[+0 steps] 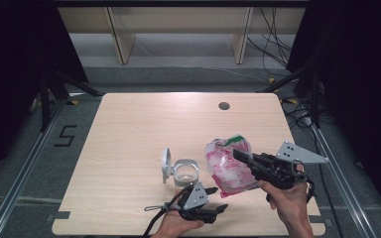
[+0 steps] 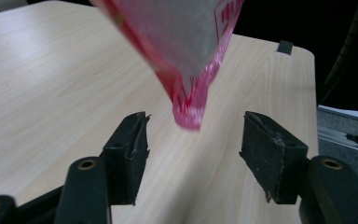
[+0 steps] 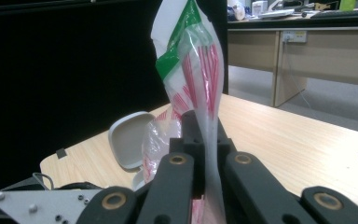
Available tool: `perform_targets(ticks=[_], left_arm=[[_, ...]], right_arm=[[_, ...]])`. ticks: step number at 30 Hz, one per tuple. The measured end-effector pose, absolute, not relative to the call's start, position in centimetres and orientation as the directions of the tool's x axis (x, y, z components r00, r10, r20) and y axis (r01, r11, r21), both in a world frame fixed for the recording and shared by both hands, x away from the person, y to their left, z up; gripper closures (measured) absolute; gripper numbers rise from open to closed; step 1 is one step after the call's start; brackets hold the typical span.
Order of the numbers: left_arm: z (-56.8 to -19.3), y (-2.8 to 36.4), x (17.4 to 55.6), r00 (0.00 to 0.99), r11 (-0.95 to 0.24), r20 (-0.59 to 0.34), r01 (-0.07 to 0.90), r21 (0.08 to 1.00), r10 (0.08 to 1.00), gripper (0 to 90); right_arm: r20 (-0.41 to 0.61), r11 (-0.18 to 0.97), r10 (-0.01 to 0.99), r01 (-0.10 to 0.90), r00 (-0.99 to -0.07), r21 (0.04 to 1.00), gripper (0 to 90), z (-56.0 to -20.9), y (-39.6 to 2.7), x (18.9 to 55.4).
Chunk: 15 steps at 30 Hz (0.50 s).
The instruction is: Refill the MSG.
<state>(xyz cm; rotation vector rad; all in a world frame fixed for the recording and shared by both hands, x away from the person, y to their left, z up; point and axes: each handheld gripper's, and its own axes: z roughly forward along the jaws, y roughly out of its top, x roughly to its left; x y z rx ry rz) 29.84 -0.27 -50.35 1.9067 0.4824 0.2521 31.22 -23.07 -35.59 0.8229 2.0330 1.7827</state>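
Note:
A pink, white and green plastic bag (image 1: 226, 168) hangs over the table's front right, pinched near its top by my right gripper (image 1: 239, 154). In the right gripper view the jaws (image 3: 205, 135) are shut on the bag's film (image 3: 193, 65), which rises above them. My left gripper (image 1: 218, 199) lies low near the front edge, pointing right, and it is open. In the left gripper view the bag's lower corner (image 2: 191, 79) dangles above the gap between the open pads (image 2: 130, 144), touching neither. A small white container (image 1: 185, 172) with its flip lid (image 1: 166, 164) open stands left of the bag.
The wooden table (image 1: 129, 134) has a cable hole (image 1: 223, 105) at the back right. The container's white lid (image 3: 128, 137) shows behind the bag in the right gripper view, with the left gripper's grey plate (image 3: 42, 205) below it. Rails and cables run on the floor around the table.

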Motion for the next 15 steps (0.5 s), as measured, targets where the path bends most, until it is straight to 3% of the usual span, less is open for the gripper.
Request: perform_targets(ticks=[4, 7, 15], left_arm=[[-50.2, -1.0, 29.9, 0.881, -0.33, 0.038, 0.137, 0.934, 0.473, 49.3], [-50.3, -1.3, 29.8, 0.873, -0.323, 0.029, 0.148, 0.935, 0.486, 57.9], [-50.2, -1.9, 29.9, 0.849, -0.313, 0.031, 0.161, 0.936, 0.528, 68.4]], right_arm=[[0.141, 0.053, 0.605, 0.217, -0.784, 0.975, 90.0, -35.7, -22.6, 31.1], [0.172, 0.052, 0.594, 0.251, -0.786, 0.967, 90.0, -35.6, -22.5, 30.8], [0.132, 0.06, 0.605, 0.21, -0.785, 0.976, 90.0, -35.4, -22.6, 31.1]])
